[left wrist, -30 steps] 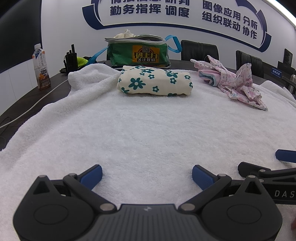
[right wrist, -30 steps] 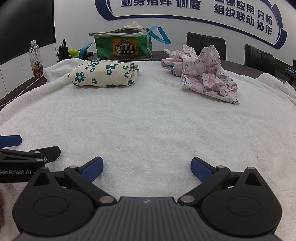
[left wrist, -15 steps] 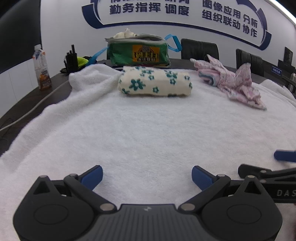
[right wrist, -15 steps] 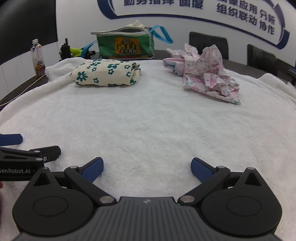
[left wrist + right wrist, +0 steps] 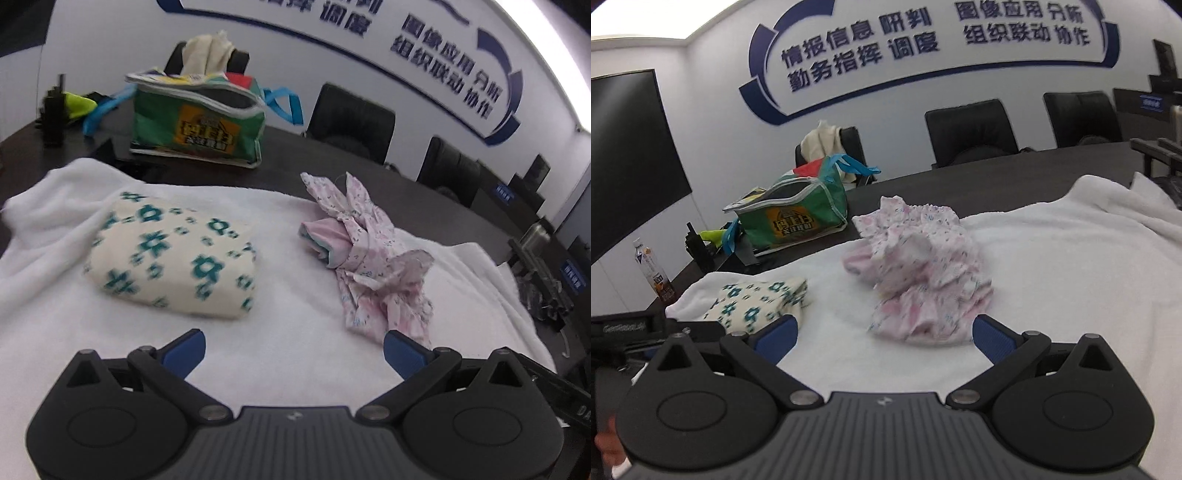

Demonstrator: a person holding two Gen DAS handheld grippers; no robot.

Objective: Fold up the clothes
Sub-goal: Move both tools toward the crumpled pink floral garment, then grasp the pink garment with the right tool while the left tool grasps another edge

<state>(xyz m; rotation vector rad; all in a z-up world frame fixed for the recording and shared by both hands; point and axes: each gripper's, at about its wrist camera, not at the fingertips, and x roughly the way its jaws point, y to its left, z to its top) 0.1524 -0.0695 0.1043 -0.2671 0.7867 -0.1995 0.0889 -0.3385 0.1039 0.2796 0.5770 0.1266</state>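
Counter (image 5: 424, 184): dark, with a white towel (image 5: 288, 325) spread over its near part.
Green bag (image 5: 199, 122): unzipped, behind the towel.
Folded floral garment (image 5: 173, 258): cream with teal flowers, on the towel's left.
Pink garment (image 5: 923, 269): crumpled, unfolded, on the towel just ahead of the right gripper.
Left gripper (image 5: 293, 350): spread wide, empty.
Right gripper (image 5: 882, 338): spread wide, empty.

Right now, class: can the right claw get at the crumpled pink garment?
Probably yes. The right claw is open, the crumpled pink garment lies just ahead of it on the white towel, and nothing stands between them.
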